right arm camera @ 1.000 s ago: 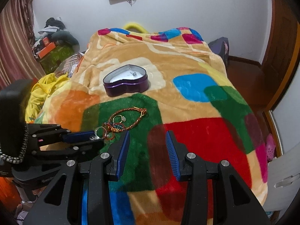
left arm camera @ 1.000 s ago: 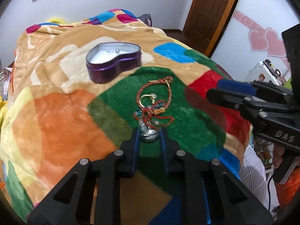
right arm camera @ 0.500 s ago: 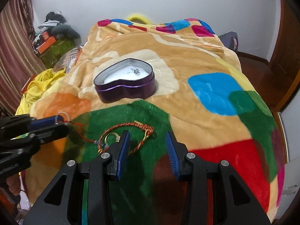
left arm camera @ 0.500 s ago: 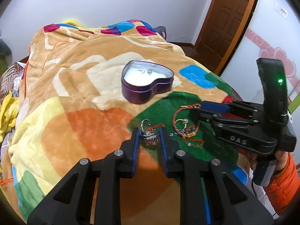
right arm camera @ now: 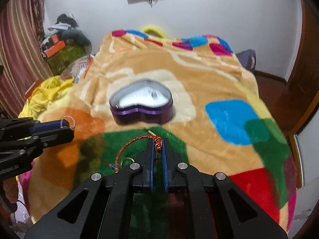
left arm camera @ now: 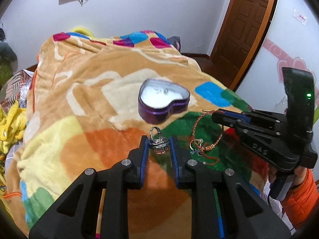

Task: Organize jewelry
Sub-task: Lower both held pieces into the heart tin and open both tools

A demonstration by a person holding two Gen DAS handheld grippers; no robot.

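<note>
Now, near to far from the heart-shaped tin:
Left tongs (left arm camera: 159,145): pinching a silver ring (left arm camera: 159,139), lifted short of the heart-shaped tin (left arm camera: 163,103); it could slip into the blanket (left arm camera: 79,103).
Right tongs (right arm camera: 157,149): pressed on a braided bracelet (right arm camera: 137,139), just before the tin; its trailing cord may snag the gold ring (left arm camera: 194,144) beside it.

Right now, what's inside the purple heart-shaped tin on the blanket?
The purple heart-shaped tin is open, with a white lining and one small silvery piece of jewelry near its back. Its near wall hides the front of the floor, and the piece is too blurred to identify.
</note>
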